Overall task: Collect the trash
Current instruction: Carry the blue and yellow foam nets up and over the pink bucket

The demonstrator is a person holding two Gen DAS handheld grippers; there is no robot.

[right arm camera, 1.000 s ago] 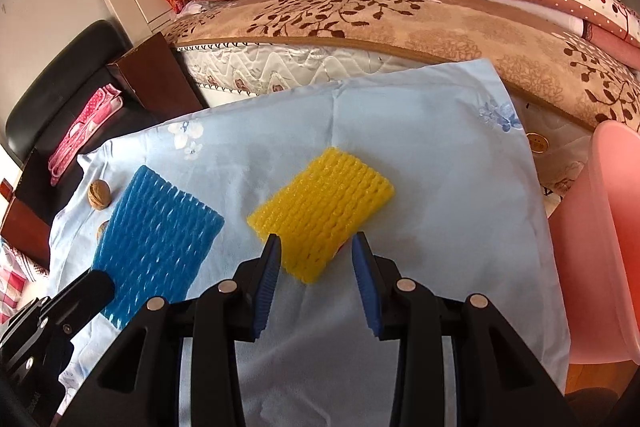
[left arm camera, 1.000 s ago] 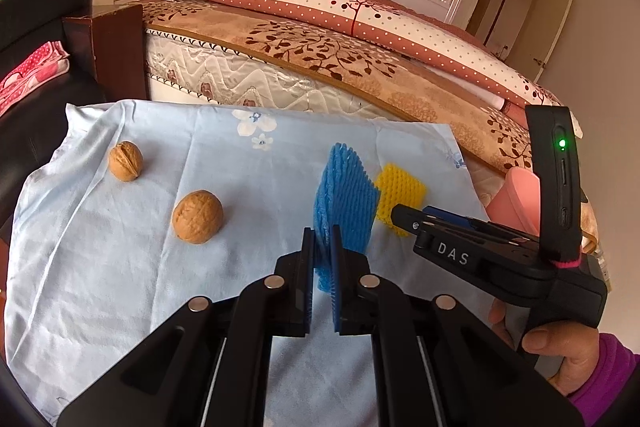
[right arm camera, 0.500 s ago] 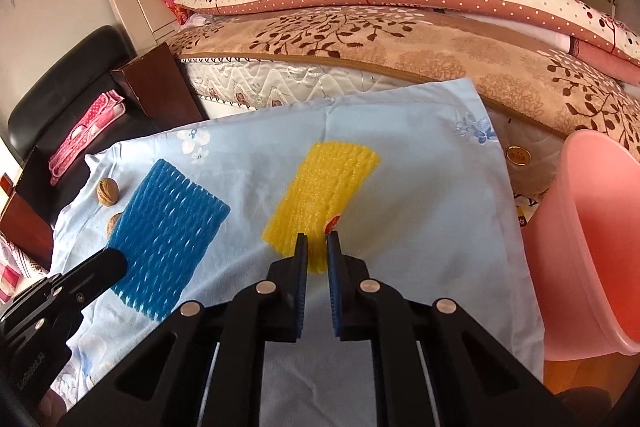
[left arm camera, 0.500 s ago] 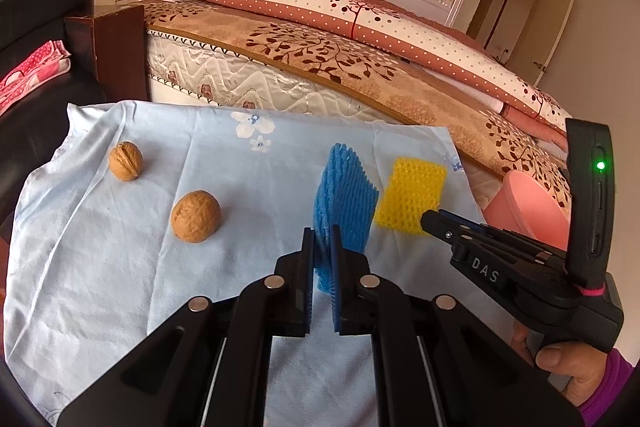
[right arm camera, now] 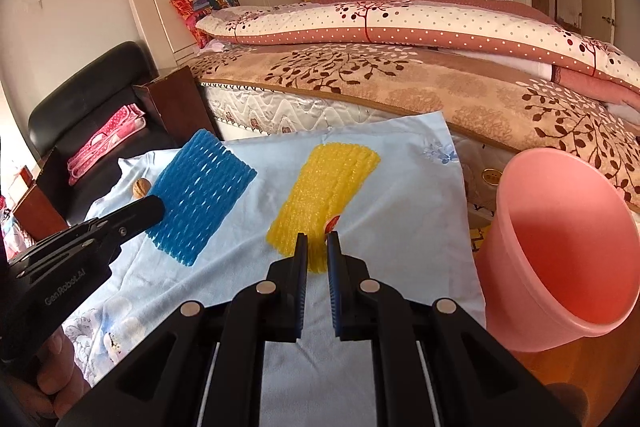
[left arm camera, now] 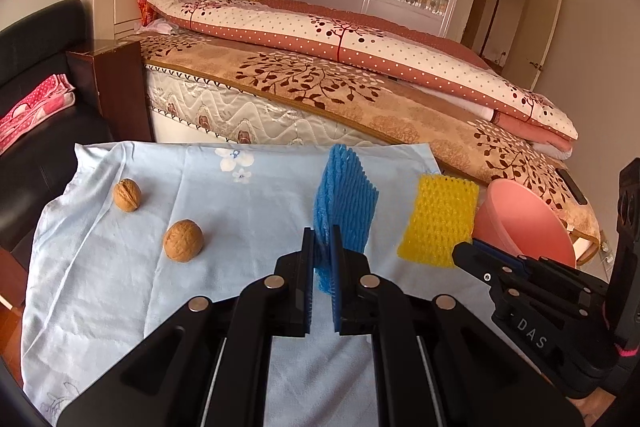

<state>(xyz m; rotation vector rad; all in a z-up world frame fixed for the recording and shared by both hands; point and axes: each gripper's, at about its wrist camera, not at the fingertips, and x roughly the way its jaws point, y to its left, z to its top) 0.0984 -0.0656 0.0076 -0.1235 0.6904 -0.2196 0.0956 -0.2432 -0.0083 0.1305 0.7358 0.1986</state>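
Foam nets [left arm camera: 346, 203], blue and yellow [right arm camera: 324, 203], ribbed mesh, gripper-pinched edges

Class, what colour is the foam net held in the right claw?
Yellow foam net, clearest in the right wrist view, pinched by the right claw.

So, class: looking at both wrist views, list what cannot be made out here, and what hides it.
- Pink bin: base cut off in the right wrist view; the right gripper covers part of it in the left wrist view.
- Far walnut: half hidden behind the blue foam net.
- Red sticker on the yellow foam net: too small to read.
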